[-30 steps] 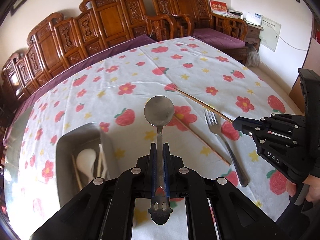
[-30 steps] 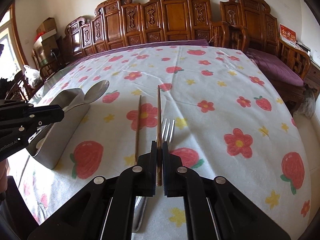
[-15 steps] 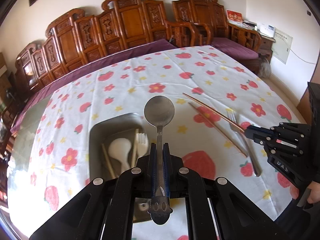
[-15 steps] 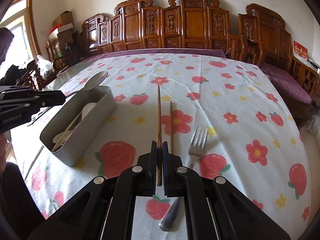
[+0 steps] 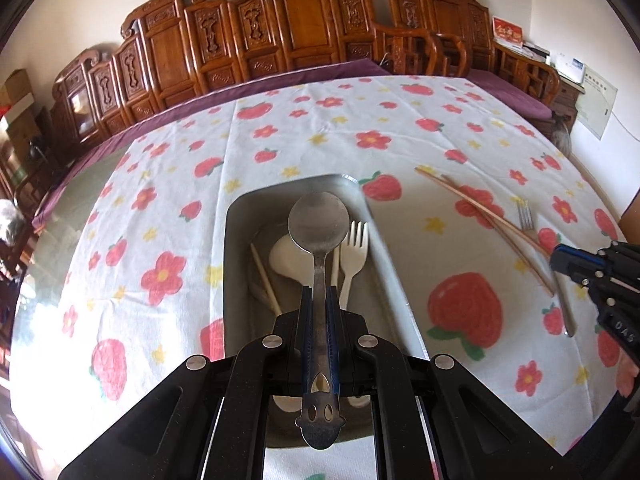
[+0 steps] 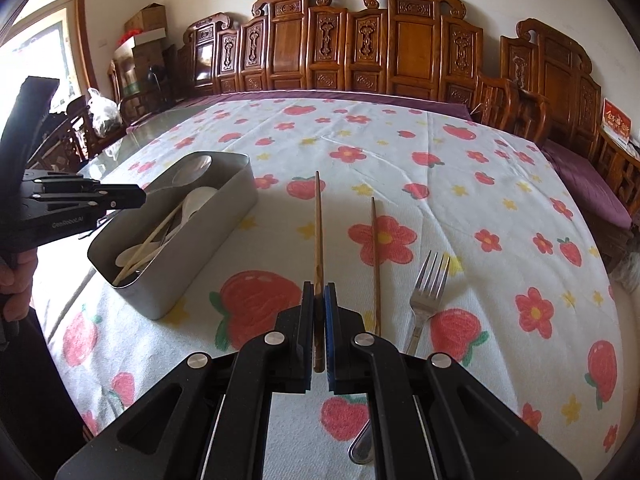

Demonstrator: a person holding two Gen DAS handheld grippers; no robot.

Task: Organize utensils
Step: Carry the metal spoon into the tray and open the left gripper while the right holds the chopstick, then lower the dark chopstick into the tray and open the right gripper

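Left gripper (image 5: pixel 320 300): jaws clamped on the flat handle of a steel spoon (image 5: pixel 319 228), its round bowl above the grey rectangular metal bin (image 5: pixel 236 216); right gripper (image 6: pixel 319 300): jaws clamped on a slender wooden chopstick (image 6: pixel 318 216), above the fruit-print cloth surface (image 6: pixel 400 160); second chopstick (image 6: pixel 375 248) and steel fork (image 6: pixel 428 288) lie beside.

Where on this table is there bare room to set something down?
The tablecloth lies bare from the chopstick tips to the wooden chairs, and on the far right beyond the metal fork. Crowded: the metal bin, full of utensils, and the strip holding the loose chopstick and fork.
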